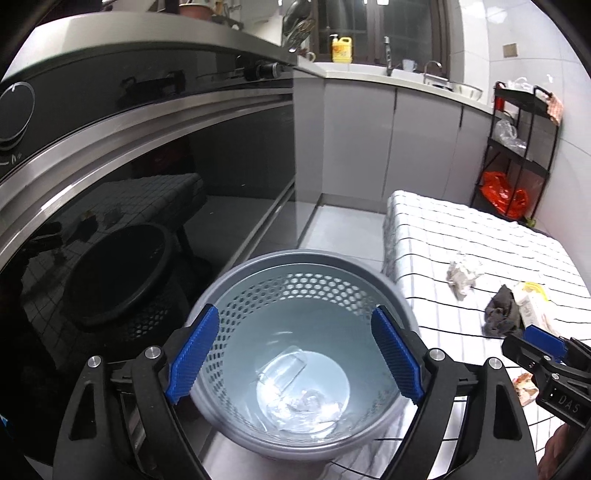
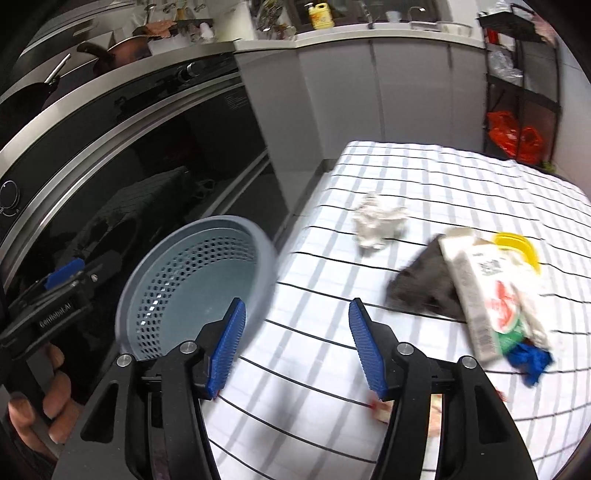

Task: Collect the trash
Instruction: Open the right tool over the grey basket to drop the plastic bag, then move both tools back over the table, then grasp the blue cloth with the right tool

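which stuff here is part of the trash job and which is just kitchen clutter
Job: grey bin, clear plastic inside it, crumpled paper, carton, dark wad.
Lying about: yellow bottle, black rack, red bag.

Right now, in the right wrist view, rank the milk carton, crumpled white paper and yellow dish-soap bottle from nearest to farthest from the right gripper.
1. Milk carton: on the table, right of the right gripper.
2. Crumpled white paper: mid-table, ahead.
3. Yellow dish-soap bottle: on the far counter.
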Demonstrator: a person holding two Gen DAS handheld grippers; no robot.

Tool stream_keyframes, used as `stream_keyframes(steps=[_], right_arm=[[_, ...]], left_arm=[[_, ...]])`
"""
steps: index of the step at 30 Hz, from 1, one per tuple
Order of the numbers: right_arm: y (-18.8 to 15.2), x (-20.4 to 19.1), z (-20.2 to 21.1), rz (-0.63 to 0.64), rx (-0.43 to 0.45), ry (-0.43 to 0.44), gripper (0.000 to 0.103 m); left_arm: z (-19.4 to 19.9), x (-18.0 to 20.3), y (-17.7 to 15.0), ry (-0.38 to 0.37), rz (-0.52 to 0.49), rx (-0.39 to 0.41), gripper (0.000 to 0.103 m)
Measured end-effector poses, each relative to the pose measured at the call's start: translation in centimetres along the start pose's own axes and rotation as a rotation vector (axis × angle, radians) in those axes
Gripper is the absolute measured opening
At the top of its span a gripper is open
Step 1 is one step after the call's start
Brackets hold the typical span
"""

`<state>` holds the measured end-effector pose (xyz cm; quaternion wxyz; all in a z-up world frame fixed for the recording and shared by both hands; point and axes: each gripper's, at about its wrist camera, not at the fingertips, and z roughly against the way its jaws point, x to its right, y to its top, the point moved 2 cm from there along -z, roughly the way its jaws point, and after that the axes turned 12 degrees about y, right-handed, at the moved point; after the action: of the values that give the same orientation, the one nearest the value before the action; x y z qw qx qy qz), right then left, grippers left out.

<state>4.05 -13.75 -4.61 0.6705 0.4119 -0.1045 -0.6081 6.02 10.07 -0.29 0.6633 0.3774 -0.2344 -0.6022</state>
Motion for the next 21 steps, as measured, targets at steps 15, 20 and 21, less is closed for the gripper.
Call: stream_keyframes(steps=[15, 20, 21], right_arm=[[-4.5, 11.8, 9.9, -0.132, 0.078, -0.275, 0.059], [-6.3, 14.6, 11.1, -0.165, 0.048, -0.325, 0.059], [-6.6, 14.8, 11.2, -0.166, 0.041, -0.331, 0.059]], left_arm=[[3.0, 7.4, -1.4, -0.134, -0.075, 0.037, 0.088], [3.6, 10.1, -2.5, -0.174, -0.107, 0.027, 0.089], [3.8, 10.8, -2.7, -0.184, -0.114, 0.023, 0.090]])
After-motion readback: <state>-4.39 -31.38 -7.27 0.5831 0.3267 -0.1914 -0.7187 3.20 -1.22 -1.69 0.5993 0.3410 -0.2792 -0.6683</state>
